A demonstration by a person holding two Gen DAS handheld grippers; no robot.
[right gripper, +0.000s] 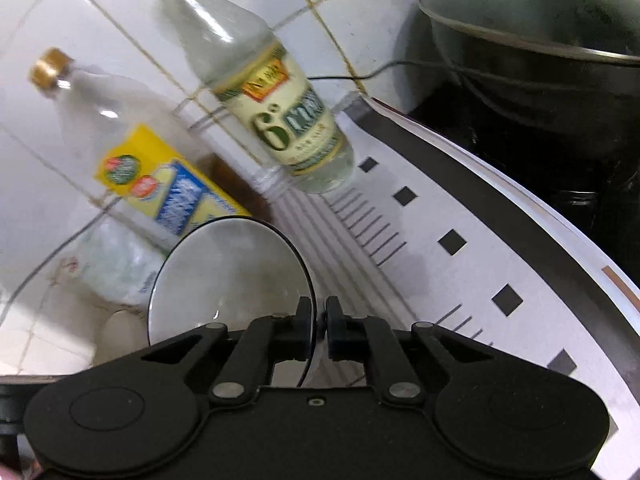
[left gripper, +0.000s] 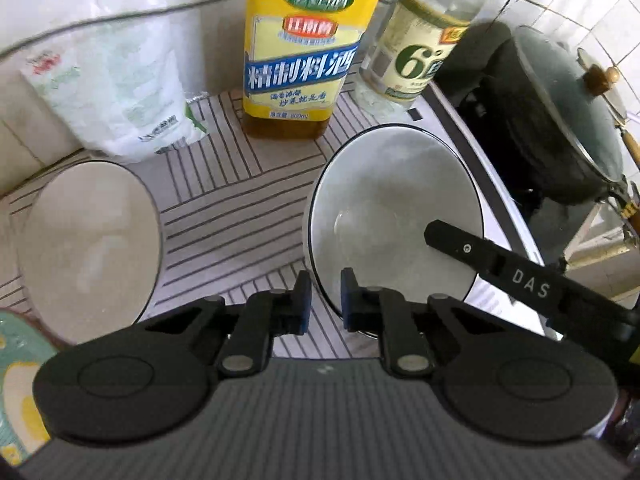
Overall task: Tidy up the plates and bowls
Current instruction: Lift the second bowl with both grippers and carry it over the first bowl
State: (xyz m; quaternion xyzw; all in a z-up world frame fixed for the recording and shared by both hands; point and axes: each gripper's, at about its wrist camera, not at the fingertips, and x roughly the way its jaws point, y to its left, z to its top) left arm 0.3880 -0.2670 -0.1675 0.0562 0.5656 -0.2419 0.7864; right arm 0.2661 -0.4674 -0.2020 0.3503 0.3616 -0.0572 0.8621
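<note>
A white bowl with a black rim [left gripper: 396, 216] sits on the striped mat [left gripper: 240, 208]. My left gripper [left gripper: 325, 304] is shut on its near rim, one pad inside the bowl and one outside. In the right wrist view the same bowl [right gripper: 232, 280] lies left of centre, and my right gripper [right gripper: 319, 320] is shut on its right rim. A black finger [left gripper: 464, 248] of that right gripper reaches over the bowl's right side in the left wrist view. A second, cream bowl [left gripper: 88, 248] stands apart at the left of the mat.
Along the tiled wall stand a yellow-labelled bottle [left gripper: 300, 48], a clear bottle [left gripper: 416, 56] and a white plastic bag [left gripper: 116, 92]. On the right a black wok with a glass lid [left gripper: 560, 120] sits on the stove. A white strip with black squares [right gripper: 460, 260] borders the mat.
</note>
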